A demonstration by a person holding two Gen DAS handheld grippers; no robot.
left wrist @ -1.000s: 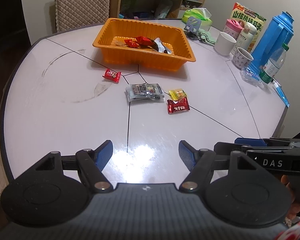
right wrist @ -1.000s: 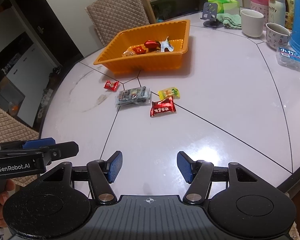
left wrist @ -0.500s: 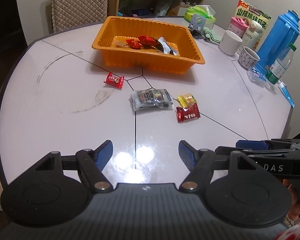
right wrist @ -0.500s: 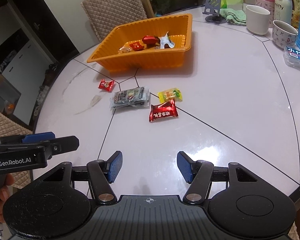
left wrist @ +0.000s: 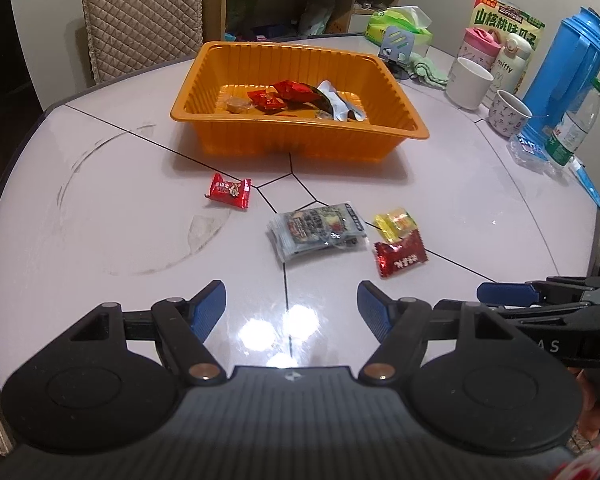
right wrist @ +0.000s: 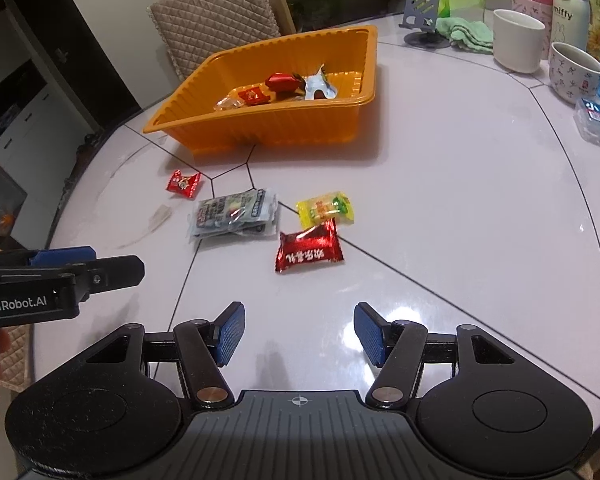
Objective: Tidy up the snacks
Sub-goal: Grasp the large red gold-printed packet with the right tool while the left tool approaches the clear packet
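The job looks partly done. A few wrapped snacks already lie in the orange tray (left wrist: 296,136), which stands well ahead of both grippers, among them a red candy (left wrist: 265,101), a red-and-dark packet beside it and a silver wrapper (left wrist: 336,102). Four pieces are left on the table (left wrist: 100,240), all between the tools and the tray. The grey packet (left wrist: 318,229) lies nearest, straight ahead of the left gripper (left wrist: 291,307) and a little to the left of the right gripper's (right wrist: 299,333) line. The dark red candy (right wrist: 309,251) lies just ahead of the right gripper, with the yellow candy (right wrist: 326,210) touching or nearly touching its far edge. The small red candy (left wrist: 230,191) sits apart from the others, further ahead and to the left, close to the tray's near wall. Both grippers hang over bare table with their jaws apart and nothing between the blue pads, so neither holds a snack. Each tool shows at the edge of the other's view, side by side. My judgement is that four pick-ups remain, with the dark red candy the handiest for the right gripper and the grey packet for the left.
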